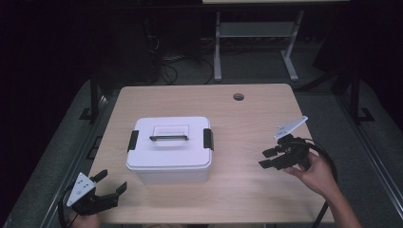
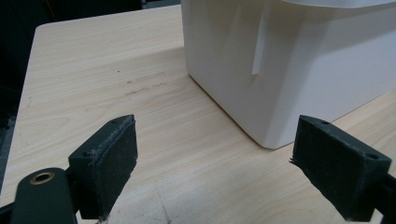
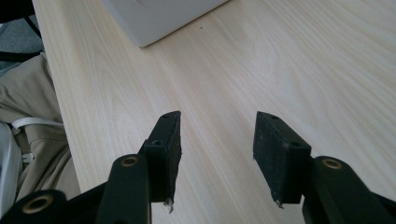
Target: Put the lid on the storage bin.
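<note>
Box: white plastic lidded storage box w/ black handle & side latches (image 1: 169, 148), centre-left of frame on light wood table (image 1: 247, 118).
L gripper (image 1: 110, 183): lower left, my jaws wide apart, empty.
R gripper (image 1: 267, 158): right of frame, jaws apart, empty.

Left tool (image 2: 212, 154): jaws spread wide, nothing between them, held just above the worktop.
White box (image 2: 299, 70): ahead of the tool, towards its right jaw; its near corner sits on the worktop, close to that jaw but apart.
Worktop (image 2: 116, 79): pale wood grain, faint scuff marks ahead of the left jaw.
</note>
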A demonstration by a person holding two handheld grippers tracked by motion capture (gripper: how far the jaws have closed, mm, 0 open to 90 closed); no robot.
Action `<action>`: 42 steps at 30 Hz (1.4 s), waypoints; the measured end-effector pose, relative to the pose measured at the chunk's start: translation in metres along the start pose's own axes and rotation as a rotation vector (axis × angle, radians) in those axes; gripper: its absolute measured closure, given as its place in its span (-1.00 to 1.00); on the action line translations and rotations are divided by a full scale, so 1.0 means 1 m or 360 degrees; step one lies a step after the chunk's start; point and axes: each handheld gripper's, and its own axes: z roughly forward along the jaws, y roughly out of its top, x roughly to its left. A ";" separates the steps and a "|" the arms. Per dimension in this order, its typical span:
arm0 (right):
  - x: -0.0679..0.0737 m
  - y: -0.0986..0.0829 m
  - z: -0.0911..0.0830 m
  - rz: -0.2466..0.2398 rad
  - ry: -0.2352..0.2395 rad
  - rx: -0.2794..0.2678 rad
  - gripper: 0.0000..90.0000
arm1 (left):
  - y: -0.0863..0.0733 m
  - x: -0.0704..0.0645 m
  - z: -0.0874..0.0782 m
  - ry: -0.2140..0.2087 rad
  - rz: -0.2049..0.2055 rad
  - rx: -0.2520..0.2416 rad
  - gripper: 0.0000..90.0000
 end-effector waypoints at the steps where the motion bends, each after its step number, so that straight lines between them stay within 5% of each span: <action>1: -0.001 -0.002 0.000 -0.0004 -0.0002 -0.0001 0.13 | 0.000 0.000 0.000 0.0000 0.0000 0.0000 -0.71; 42: -0.001 -0.073 0.019 0.0138 0.0042 -0.0057 0.03 | 0.000 -0.001 0.002 0.0000 0.0016 0.0011 -0.71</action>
